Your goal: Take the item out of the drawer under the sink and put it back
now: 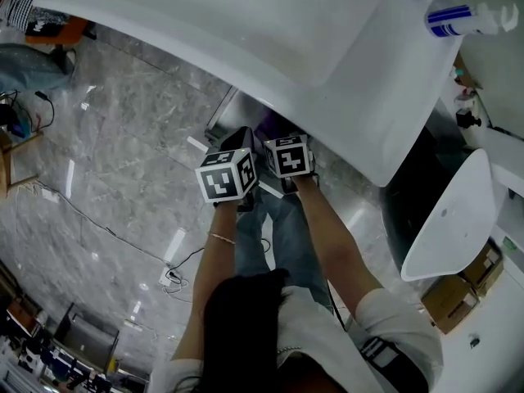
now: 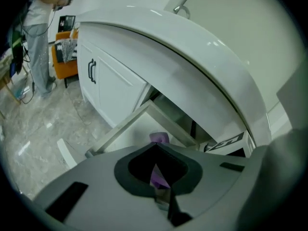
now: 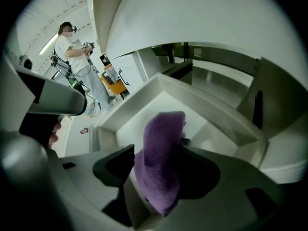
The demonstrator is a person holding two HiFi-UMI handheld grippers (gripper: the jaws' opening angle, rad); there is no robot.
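A purple cloth (image 3: 161,162) stands between the jaws of my right gripper (image 3: 161,154). It leans on the left finger, with a dark gap on its other side, so the jaws stand open around it. Below it is the pulled-out white drawer (image 3: 144,97), just under the sink counter (image 1: 246,31). From the left gripper view the cloth (image 2: 159,138) shows above the drawer's front rail (image 2: 122,129). My left gripper (image 2: 161,192) hovers beside the right one with its fingers together and nothing in them. In the head view both marker cubes, left (image 1: 226,175) and right (image 1: 288,155), sit at the counter's edge.
A white cabinet door with a black handle (image 2: 91,71) is left of the drawer. Bottles (image 1: 467,19) stand on the counter at the right. A white fixture (image 1: 450,219) and cardboard boxes (image 1: 458,289) are to the right. Cables (image 1: 176,277) lie on the marble floor. Another person (image 3: 74,57) stands further off.
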